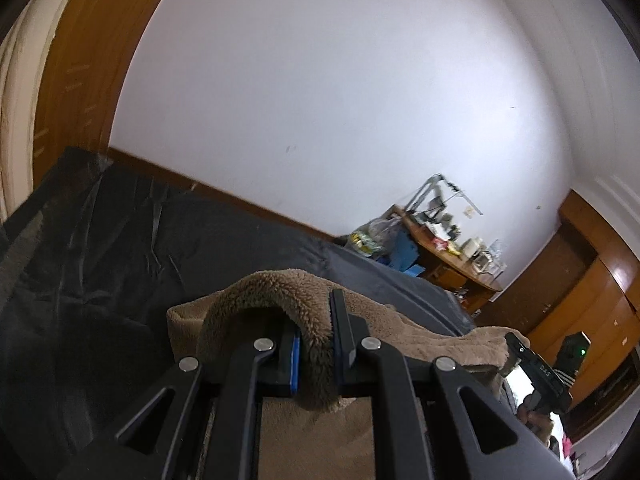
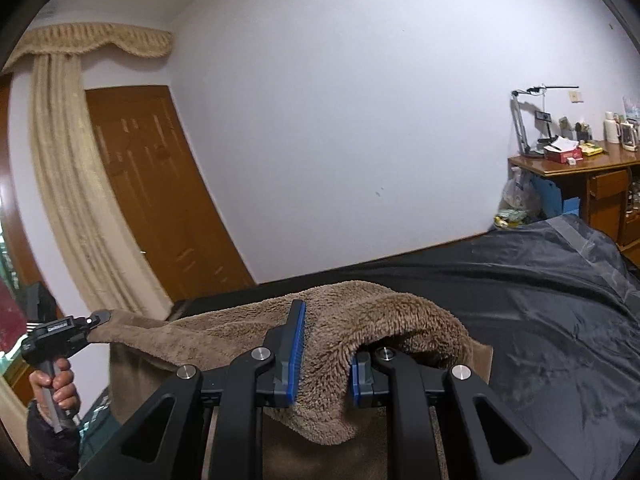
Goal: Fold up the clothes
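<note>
Left gripper (image 1: 314,344) & right gripper (image 2: 325,350), fingers clamped on fuzzy brown fleece garment (image 2: 360,320), hold it above black plastic-sheeted bed (image 2: 540,300), garment's lower part hidden behind grippers.

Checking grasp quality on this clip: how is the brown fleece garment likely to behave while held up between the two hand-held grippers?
The brown fleece garment looks floppy: it sags between the left hand-held gripper and the right hand-held gripper and droops over the fingers. Its thick pile probably grips the blue pads well, so slipping seems unlikely. It bunches thickly, so it is likely bulky, perhaps moderately heavy.
</note>
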